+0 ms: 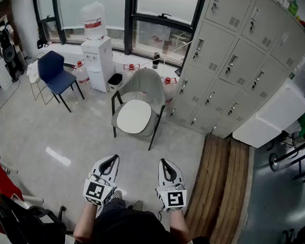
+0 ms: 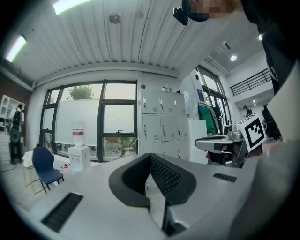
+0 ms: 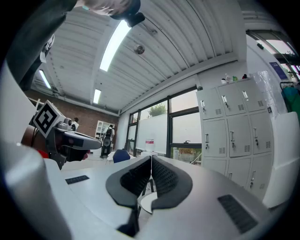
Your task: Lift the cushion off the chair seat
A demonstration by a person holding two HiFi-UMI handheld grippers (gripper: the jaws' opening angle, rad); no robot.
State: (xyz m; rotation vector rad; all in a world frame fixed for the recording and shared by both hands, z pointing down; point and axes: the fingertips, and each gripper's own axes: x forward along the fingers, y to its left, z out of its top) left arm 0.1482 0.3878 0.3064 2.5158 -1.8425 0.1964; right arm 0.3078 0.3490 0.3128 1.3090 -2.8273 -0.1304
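A round white cushion point(image 1: 134, 116) lies on the seat of a grey chair point(image 1: 144, 85) with black legs, in the middle of the room in the head view. Both grippers are held low in front of me, well short of the chair and apart from it. My left gripper point(image 1: 113, 158) has its jaws together with nothing between them point(image 2: 150, 157). My right gripper point(image 1: 163, 162) is shut and empty too point(image 3: 151, 160). In the right gripper view, a slice of the cushion point(image 3: 146, 202) shows below the closed jaws.
A blue chair point(image 1: 55, 73) and a water dispenser point(image 1: 97, 52) stand by the windows at the left. Grey lockers point(image 1: 237, 57) line the right wall, with a white cabinet point(image 1: 272, 116) beside them. A wooden platform point(image 1: 221, 184) runs along the floor at the right.
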